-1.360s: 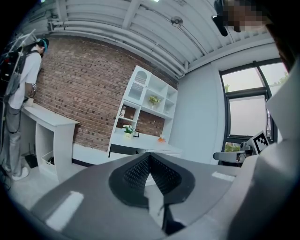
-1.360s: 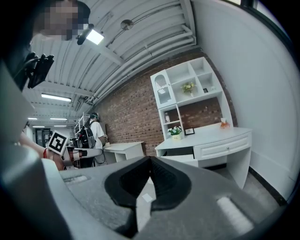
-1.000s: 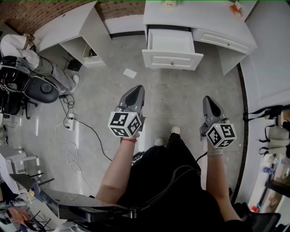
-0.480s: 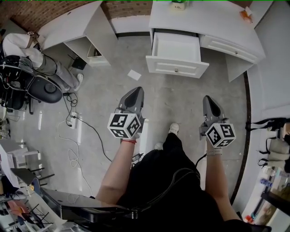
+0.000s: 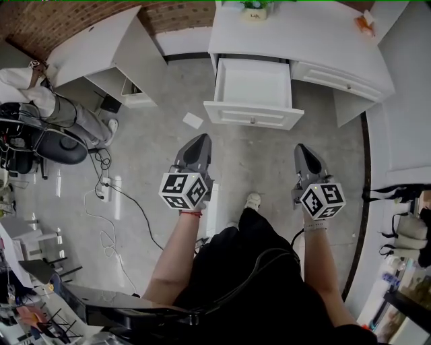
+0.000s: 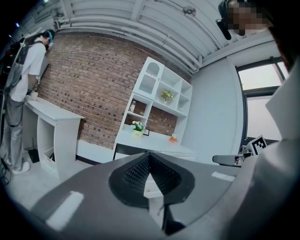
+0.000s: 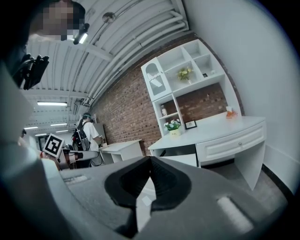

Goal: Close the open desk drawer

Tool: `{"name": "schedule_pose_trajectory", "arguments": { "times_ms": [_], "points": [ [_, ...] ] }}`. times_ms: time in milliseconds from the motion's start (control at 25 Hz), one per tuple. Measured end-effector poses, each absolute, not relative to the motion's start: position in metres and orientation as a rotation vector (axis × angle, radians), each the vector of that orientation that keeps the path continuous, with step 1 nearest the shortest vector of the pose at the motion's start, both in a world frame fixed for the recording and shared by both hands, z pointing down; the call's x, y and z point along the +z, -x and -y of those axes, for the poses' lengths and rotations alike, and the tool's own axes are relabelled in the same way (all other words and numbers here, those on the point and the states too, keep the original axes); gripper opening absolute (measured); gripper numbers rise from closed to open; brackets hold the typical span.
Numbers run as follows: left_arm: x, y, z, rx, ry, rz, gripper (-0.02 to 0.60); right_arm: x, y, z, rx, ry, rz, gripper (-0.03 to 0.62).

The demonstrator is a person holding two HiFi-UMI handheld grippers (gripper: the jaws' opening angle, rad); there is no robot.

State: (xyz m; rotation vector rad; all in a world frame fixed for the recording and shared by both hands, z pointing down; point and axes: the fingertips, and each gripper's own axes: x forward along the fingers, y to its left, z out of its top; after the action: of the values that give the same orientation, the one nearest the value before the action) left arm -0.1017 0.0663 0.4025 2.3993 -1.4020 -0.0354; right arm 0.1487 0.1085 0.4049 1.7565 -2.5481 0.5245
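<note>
- The left gripper is held out in front of the body, above the floor. Its jaws are closed tip to tip, with nothing between them.
- The right gripper is level with the left and well apart from it. Its jaws also meet at the tips and are empty.
- Both grippers point toward the desk, and neither touches any furniture. Bare floor separates them from the drawer. A slip of paper lies on the floor to the left of the approach path.
- The drawer is pulled well out of the left bay of the white desk, straight ahead between the lines of the two grippers. Its interior appears empty. A small knob sits at the centre of the front panel.
- Handling (judgement): the drawer is a rigid panelled box. Being empty, it should be light and slide home under a modest, steady push. The painted front looks smooth, so a jaw tip may skate on it.
- Contact point (judgement): press on the front panel close beside the knob, square to the direction of travel. No grasp is needed, because the closed jaws can serve as a pusher. Off-centre pressure may skew the drawer and make it bind.
- The surface beyond carries a small potted plant at its rear edge and an orange object at the right rear. The second drawer, to the right, is shut.
- Farthest off, a white shelf unit stands against a brick wall.
</note>
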Motion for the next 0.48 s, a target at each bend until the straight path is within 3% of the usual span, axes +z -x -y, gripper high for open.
{"name": "schedule_pose_trajectory", "arguments": {
  "times_ms": [480],
  "points": [
    [0.428, 0.066, -0.008, -0.02, -2.352, 1.403, 0.0, 0.443, -0.16, -0.046, 0.564, -1.651, 2.519, 0.003]
  ]
}}
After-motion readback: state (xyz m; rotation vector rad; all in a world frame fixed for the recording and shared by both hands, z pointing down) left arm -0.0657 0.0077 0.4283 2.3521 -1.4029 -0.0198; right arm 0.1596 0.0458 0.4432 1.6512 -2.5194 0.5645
